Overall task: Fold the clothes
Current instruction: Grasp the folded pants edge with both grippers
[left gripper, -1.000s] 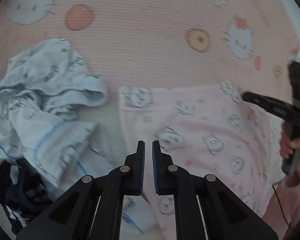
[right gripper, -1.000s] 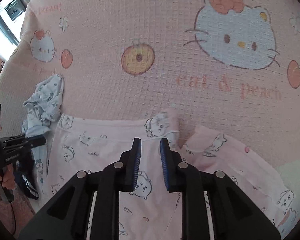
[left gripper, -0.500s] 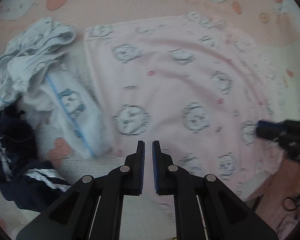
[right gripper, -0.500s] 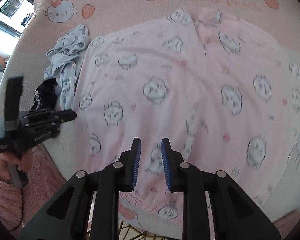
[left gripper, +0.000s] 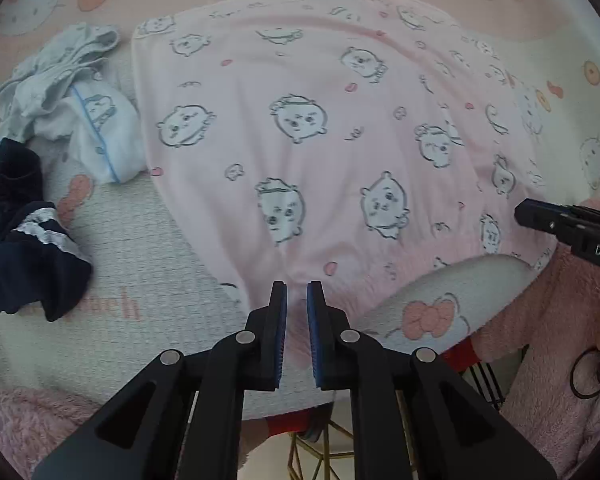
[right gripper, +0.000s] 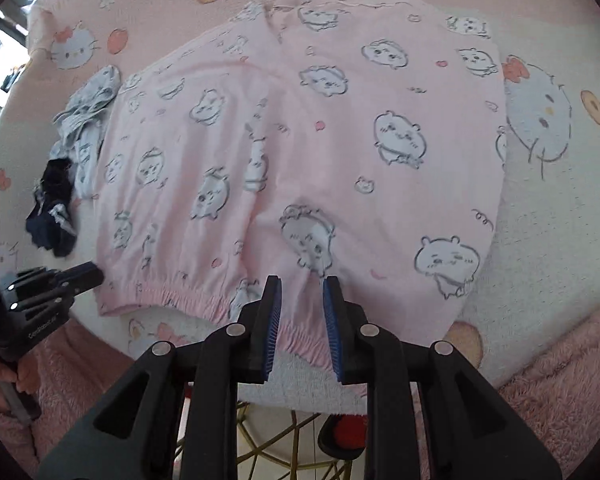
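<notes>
Pink pajama pants (left gripper: 320,92) with cartoon faces lie spread flat on the table, also in the right wrist view (right gripper: 320,128), with the elastic waistband (right gripper: 188,300) at the near edge. My left gripper (left gripper: 297,300) hovers over the near left part of the waistband, jaws a narrow gap apart and empty. My right gripper (right gripper: 298,292) hovers above the waistband's right half, jaws slightly apart and empty. Each gripper shows in the other's view: the right one (left gripper: 560,224), the left one (right gripper: 52,284).
A crumpled pale blue garment (left gripper: 72,104) and a dark navy garment (left gripper: 20,240) lie left of the pants. The table has a pink cat-and-peach cover (right gripper: 540,120). My pink fuzzy sleeves (right gripper: 560,380) are at the near edge.
Both grippers pulled back from the far leg ends toward me, to the waistband at the near table edge. The right jaws opened a little wider.
</notes>
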`<state>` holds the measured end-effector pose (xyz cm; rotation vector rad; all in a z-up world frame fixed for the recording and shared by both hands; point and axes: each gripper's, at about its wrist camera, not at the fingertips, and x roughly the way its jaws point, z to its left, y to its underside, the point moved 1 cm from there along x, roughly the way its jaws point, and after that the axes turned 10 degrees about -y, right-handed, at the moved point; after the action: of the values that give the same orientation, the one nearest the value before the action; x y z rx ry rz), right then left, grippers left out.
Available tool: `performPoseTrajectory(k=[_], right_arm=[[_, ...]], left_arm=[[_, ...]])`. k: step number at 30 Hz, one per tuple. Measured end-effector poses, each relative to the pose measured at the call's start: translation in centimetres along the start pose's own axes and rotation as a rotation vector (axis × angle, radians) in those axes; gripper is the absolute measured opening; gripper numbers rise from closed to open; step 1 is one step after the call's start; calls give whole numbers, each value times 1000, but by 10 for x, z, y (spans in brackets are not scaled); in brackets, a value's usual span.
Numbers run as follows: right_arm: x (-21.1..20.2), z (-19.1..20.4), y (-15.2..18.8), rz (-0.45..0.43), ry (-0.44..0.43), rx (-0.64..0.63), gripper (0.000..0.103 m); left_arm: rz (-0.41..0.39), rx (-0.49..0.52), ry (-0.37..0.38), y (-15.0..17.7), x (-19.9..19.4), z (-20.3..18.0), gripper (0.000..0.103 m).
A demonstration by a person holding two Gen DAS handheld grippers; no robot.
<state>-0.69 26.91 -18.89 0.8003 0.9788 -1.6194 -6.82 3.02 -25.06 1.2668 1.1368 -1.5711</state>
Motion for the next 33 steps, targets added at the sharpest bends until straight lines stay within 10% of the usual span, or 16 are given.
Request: performPoseTrajectory(k=[6, 16, 33], right_arm=[[36, 17, 34, 148, 32, -119, 20], [34, 35, 34, 111, 156, -244, 20], [-10, 20, 17, -96, 117, -175, 17]], left_arm=[[46, 0, -38, 15, -1, 2, 12], [-118, 57, 62, 28, -41, -24, 13], [-79, 92, 99, 37, -23, -13, 13]])
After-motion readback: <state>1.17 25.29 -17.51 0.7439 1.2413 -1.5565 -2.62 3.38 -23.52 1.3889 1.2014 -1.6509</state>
